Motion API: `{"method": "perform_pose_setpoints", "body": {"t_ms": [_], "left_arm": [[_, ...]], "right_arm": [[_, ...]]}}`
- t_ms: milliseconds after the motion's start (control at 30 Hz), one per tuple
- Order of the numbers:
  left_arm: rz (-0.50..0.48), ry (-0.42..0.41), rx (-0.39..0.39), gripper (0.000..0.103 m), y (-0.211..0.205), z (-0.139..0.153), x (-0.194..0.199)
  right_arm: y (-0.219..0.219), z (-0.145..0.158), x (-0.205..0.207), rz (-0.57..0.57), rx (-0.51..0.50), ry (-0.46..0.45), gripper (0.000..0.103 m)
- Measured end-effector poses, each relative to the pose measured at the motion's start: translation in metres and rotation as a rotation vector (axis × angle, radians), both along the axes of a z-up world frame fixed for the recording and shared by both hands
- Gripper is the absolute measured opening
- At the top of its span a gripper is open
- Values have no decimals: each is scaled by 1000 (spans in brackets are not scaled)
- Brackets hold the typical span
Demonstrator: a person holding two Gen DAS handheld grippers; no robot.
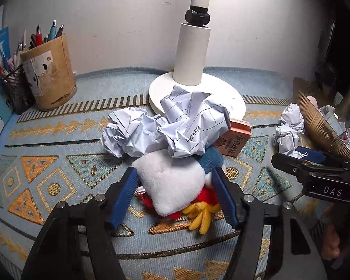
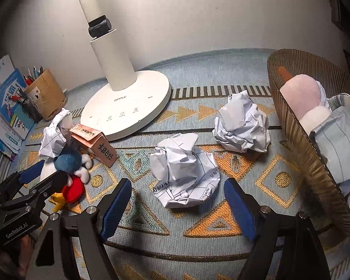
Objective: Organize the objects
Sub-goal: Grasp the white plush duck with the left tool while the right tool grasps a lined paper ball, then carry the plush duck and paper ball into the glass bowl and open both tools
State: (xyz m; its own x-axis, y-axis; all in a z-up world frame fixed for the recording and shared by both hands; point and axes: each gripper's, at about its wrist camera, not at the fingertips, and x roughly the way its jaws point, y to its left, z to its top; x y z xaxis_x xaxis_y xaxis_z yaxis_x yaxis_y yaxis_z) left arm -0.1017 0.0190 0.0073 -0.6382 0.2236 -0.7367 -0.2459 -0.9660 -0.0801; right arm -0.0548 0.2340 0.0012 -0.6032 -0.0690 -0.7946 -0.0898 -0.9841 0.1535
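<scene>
Blue-padded left gripper (image 1: 175, 192) jaws half-wide, flanking plush toy (image 1: 172, 184).

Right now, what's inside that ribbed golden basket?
The basket holds a pink plush toy and crumpled lined papers. Anything beneath them is covered, and the frame edge cuts off the basket's far side.

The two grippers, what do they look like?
Both the left gripper and right gripper have black angular arms with silver pivot bolts and blue ribbed pads on the fingers. White lettering marks the bodies: "DAS" on the right, "GenRobot.AI" on the left.
</scene>
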Motion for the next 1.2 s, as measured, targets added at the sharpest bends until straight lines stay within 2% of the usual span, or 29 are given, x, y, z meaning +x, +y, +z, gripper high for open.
{"method": "perform_pose_setpoints", "body": {"t_ms": [33,100,133,233,333,467,533,567,700,800,867,933,1000,1100,1133,1200], "left_arm": [[-5,9,-9,57,1,2,2],[-8,17,-17,48,3,4,8],[-3,11,-17,48,2,5,12],[26,-2,23,48,-5,12,26],[61,-10,66,48,-7,21,52],[141,-49,140,48,-11,24,93],[164,-75,208,48,-11,19,112],[188,-85,217,48,-9,15,120],[267,-74,173,48,8,6,141],[271,-98,142,49,17,2,144],[253,-141,181,59,17,-2,148],[231,-188,254,60,16,-5,154],[179,-200,290,60,20,-4,163],[128,-177,216,64,24,3,175],[145,-155,188,68,20,6,177],[193,-109,165,68,5,14,178]], "right_arm": [[-1,-1,-2,1,10,-2,79],[-5,0,-3,10,39,4,64],[-7,1,-2,27,41,10,55],[-11,6,6,55,46,46,54],[-13,19,26,95,8,77,54],[-14,39,72,164,-6,107,54],[-10,42,96,193,-10,107,55],[-8,42,107,212,-14,104,55],[-1,26,131,244,35,106,55],[9,15,135,231,14,87,55],[12,12,138,228,20,95,55],[14,9,140,244,-1,98,55],[17,10,141,240,-17,107,55],[21,10,141,235,-47,110,55],[23,10,141,232,-54,111,55],[24,10,141,232,-69,115,55]]}}
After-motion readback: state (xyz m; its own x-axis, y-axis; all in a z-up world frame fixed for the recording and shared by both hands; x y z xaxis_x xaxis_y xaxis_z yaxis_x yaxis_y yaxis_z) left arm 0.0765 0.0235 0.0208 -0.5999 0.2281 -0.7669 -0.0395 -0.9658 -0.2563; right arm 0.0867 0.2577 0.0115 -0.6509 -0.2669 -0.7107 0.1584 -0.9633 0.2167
